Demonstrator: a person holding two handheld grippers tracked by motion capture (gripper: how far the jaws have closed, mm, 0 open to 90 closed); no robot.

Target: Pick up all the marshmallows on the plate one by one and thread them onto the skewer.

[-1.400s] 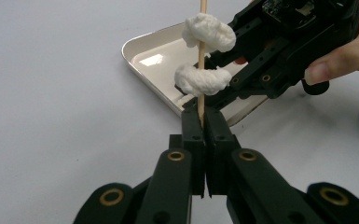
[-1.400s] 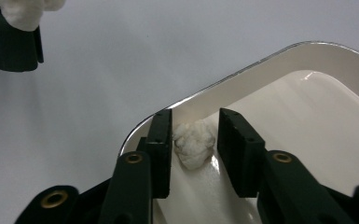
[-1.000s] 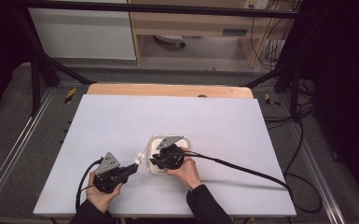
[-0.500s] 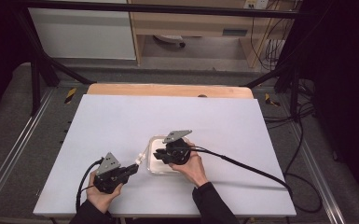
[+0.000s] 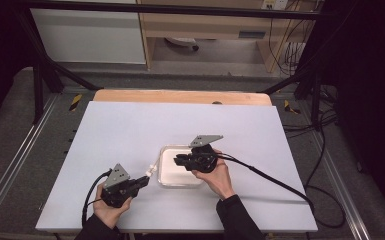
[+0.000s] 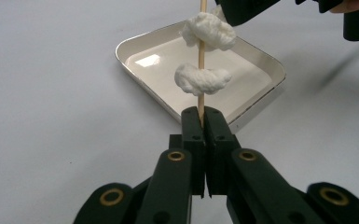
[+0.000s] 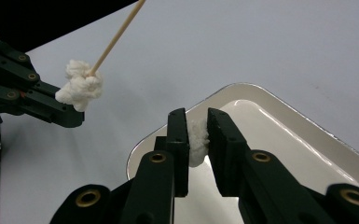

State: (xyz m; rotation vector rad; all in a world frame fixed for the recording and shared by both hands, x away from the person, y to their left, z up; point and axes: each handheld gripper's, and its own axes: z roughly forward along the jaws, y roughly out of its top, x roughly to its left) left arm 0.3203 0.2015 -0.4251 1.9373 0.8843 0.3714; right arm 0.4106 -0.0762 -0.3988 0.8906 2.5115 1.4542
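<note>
A thin wooden skewer (image 6: 201, 70) stands between the jaws of my left gripper (image 6: 200, 114), which is shut on its lower end. Two fluffy white lumps (image 6: 200, 79) are threaded on it, one above the other. In the high view my left gripper (image 5: 146, 179) is at the table's front left, and the skewer tip reaches toward the white square dish (image 5: 172, 177). My right gripper (image 7: 196, 116) is shut on a third white lump (image 7: 197, 137) and hovers over the dish (image 7: 279, 100). From the right gripper view the skewer (image 7: 116, 37) slants at upper left.
The white tabletop (image 5: 120, 130) has free room all around the dish. A black cable (image 5: 270, 180) trails from my right gripper across the front right. A wooden edge (image 5: 180, 96) runs along the far side, with dark frame bars beyond it.
My right gripper has lifted off the dish with the white lump, rising and shifting a little away from me. The left gripper and the skewer have stayed put.
</note>
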